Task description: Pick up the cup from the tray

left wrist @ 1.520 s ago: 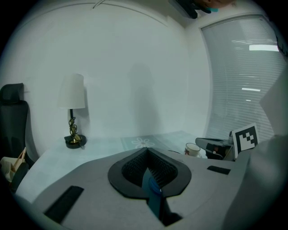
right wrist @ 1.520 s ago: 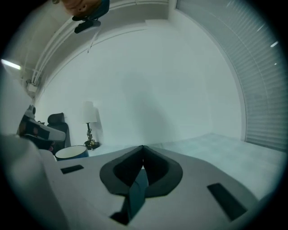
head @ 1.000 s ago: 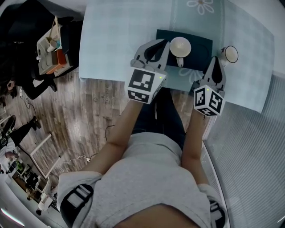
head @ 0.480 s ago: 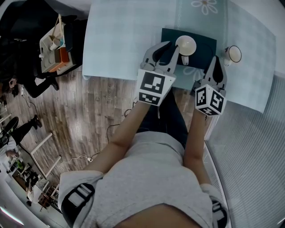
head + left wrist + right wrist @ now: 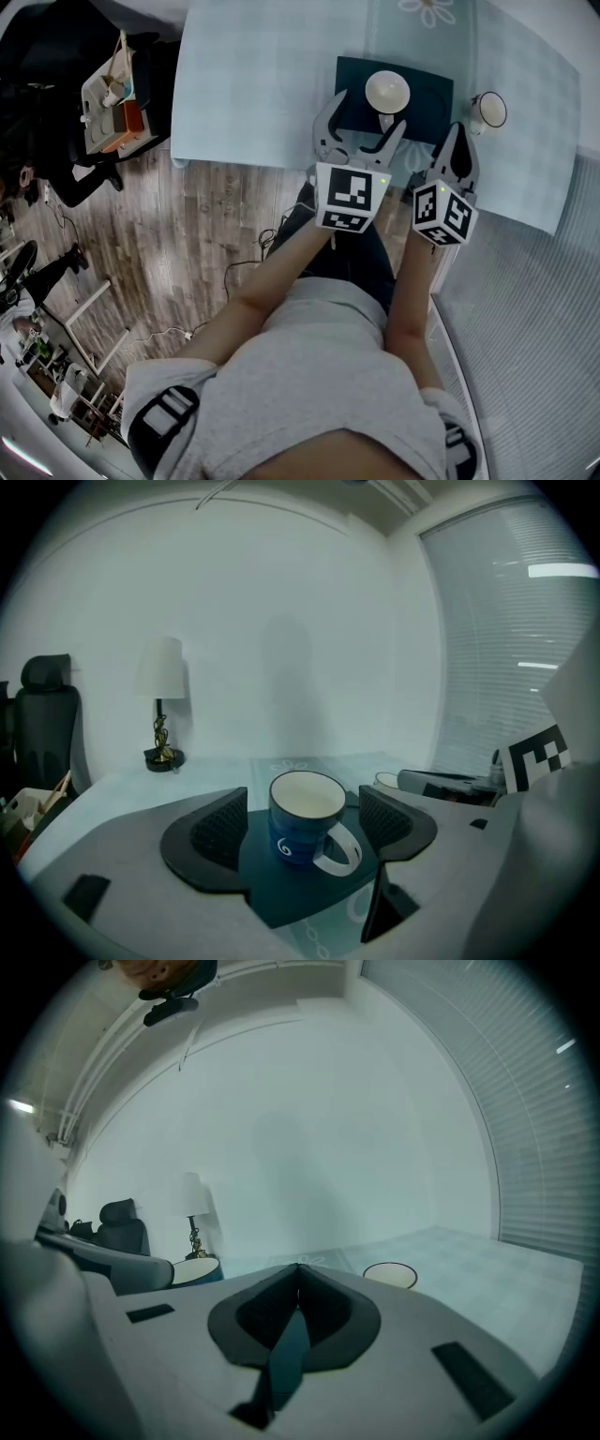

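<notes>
The cup [image 5: 386, 91], blue outside and white inside, stands upright on the dark tray [image 5: 433, 92], a little left of the tray's middle. Its white handle is turned towards the near edge of the desk [image 5: 262, 84]. The tray lies flat close to that near edge, right of the desk's middle.

Your left gripper [image 5: 366, 118] reaches over the near edge of the tray. Its jaws have just been opening and now stand wide apart. In the left gripper view the cup [image 5: 305, 816] sits between the two ribbed pads [image 5: 219, 829], with a gap showing on each side; neither pad presses on it.

Your right gripper [image 5: 457, 129] rests just right of the tray, at the near edge of the desk. Its jaws are closed together with nothing between them, as the right gripper view confirms [image 5: 298, 1290].

A second cup [image 5: 487, 112], white with a dark rim, stands on the desk beyond the tray's right edge, apart from both grippers. A table lamp [image 5: 159, 700] stands at the far left of the desk. A black chair [image 5: 42, 714] sits off the desk's left side.
</notes>
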Action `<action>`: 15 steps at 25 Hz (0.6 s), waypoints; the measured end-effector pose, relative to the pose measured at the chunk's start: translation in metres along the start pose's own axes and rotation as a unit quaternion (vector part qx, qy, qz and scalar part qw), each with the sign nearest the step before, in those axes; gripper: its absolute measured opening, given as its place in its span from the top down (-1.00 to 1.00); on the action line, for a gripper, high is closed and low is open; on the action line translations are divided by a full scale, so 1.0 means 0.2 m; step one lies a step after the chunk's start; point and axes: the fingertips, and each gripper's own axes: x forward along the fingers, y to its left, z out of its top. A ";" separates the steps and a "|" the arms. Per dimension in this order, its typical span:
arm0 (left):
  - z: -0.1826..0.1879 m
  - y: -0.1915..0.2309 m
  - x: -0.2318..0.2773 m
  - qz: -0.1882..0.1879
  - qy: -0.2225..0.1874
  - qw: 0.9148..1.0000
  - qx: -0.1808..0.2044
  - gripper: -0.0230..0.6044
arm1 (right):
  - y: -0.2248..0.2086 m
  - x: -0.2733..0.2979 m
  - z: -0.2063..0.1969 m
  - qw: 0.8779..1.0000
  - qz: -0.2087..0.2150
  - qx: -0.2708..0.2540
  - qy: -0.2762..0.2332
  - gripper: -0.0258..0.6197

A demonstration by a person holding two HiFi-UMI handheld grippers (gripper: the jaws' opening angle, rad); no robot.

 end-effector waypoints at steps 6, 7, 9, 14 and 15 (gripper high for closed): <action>-0.08 -0.03 0.08 0.030 0.018 0.999 -0.009 -0.45 | -0.04 -0.01 -0.02 1.000 -0.004 0.004 0.005 0.90; -0.09 -0.03 0.09 0.035 0.022 0.999 -0.013 -0.47 | -0.04 -0.01 -0.03 1.000 -0.004 0.004 0.006 0.90; -0.09 -0.03 0.13 0.039 0.025 0.999 -0.021 -0.49 | -0.06 -0.01 -0.04 1.000 -0.005 0.006 0.008 0.90; -0.10 -0.02 0.20 0.047 0.033 0.998 -0.031 -0.49 | -0.08 0.01 -0.06 1.000 -0.003 0.008 0.013 0.90; -0.11 -0.02 0.21 0.047 0.037 0.998 -0.028 -0.49 | -0.08 0.02 -0.06 1.000 -0.002 0.009 0.014 0.90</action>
